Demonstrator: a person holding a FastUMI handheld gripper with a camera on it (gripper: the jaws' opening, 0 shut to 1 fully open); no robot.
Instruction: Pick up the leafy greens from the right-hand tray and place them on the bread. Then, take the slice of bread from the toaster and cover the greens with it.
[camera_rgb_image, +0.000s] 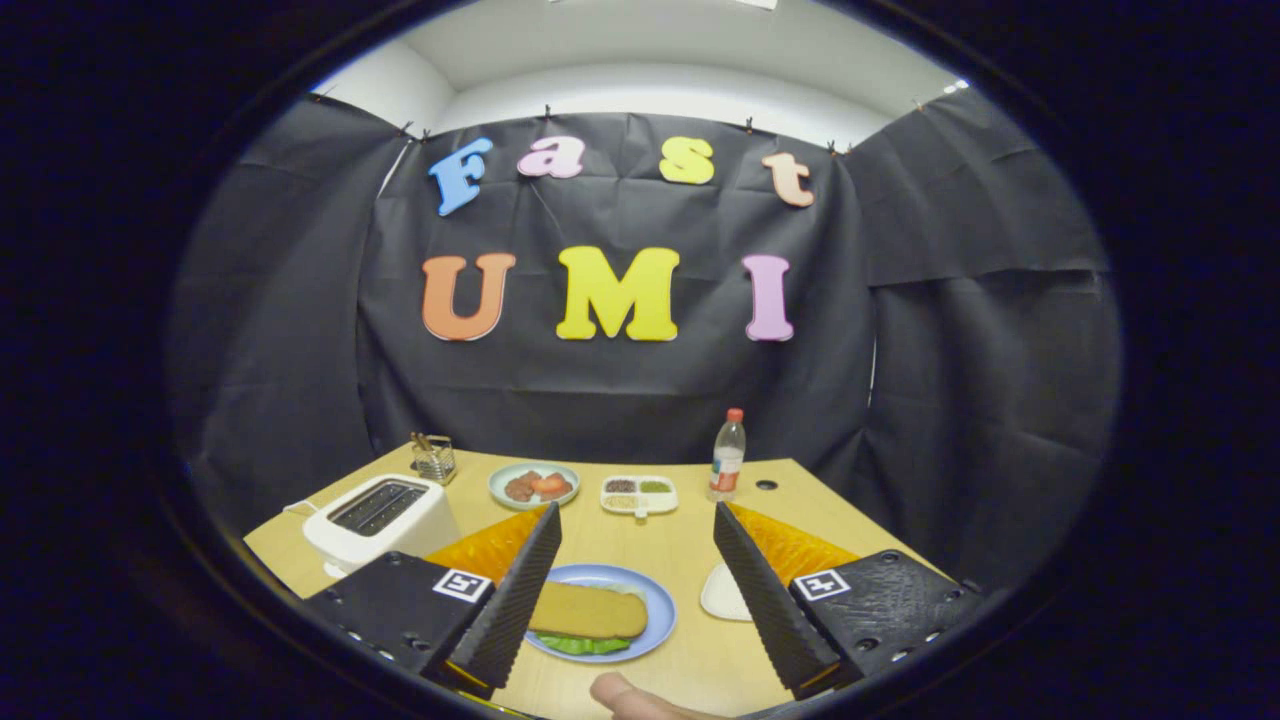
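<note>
Now the gripper (634, 530) hangs with fingers wide apart and empty above the table (690, 560). Between them lies a blue plate (660, 610) with bread (588, 610) covering greens (582, 645). The toaster (380, 518) stands beyond the left finger.

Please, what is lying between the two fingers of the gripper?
In the gripper view, a blue plate lies between the open gripper's fingers, holding a bread slice with leafy greens peeking out beneath. Nothing is gripped.
</note>
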